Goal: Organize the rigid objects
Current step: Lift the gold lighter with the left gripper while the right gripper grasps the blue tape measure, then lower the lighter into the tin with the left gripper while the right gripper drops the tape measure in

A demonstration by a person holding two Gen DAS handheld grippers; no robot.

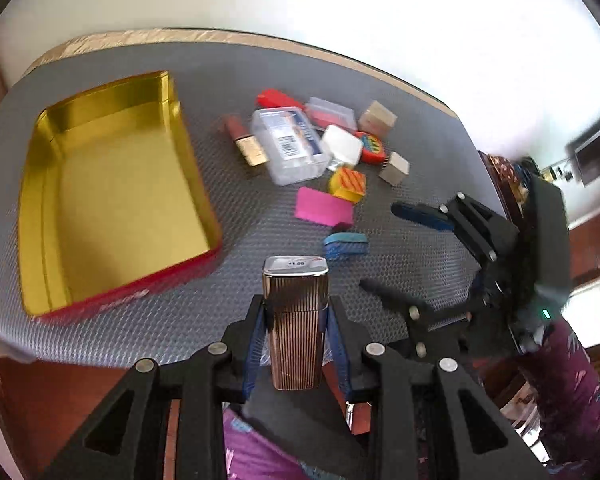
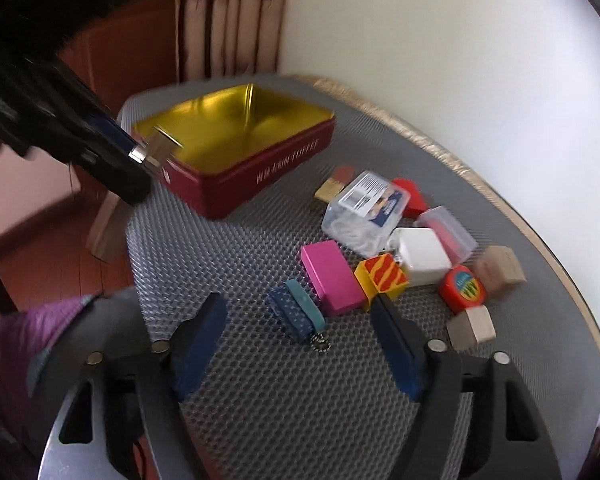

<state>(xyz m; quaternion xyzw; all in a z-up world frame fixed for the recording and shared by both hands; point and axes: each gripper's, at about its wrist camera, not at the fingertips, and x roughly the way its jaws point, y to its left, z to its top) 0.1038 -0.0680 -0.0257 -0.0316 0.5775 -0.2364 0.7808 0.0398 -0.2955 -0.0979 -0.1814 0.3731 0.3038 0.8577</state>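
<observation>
From the left wrist camera, the left gripper (image 1: 296, 320) is squeezed tight on a shiny ribbed metal case (image 1: 295, 320). The case stands up between the two blue pads and is held in the air, just right of the tin's near corner. The big tin (image 1: 40, 216) is gold inside and red outside, with nothing in it. It sits on a gray bumpy mat (image 1: 228, 300). Right of the tin lies a pile of small things. A lipstick (image 1: 246, 142) lies closest to the tin, touching a clear plastic box (image 1: 290, 146). A pink block (image 1: 324, 207) and a blue and teal block (image 1: 346, 245) lie nearer the camera. The right gripper (image 1: 384, 246) shows far to the right of the tin, with its jaws apart and nothing in them.

From the right wrist camera, the right gripper (image 2: 300, 344) hangs over the mat with its jaws wide apart and nothing between the pads. The blue and teal block (image 2: 300, 314) lies on the mat just ahead of them. The pink block (image 2: 332, 278) is touching a yellow and red block (image 2: 382, 276). The tin (image 2: 260, 176) is farther back. The left gripper (image 2: 150, 156) is blurry at the tin's left corner, holding the metal case (image 2: 160, 151).
</observation>
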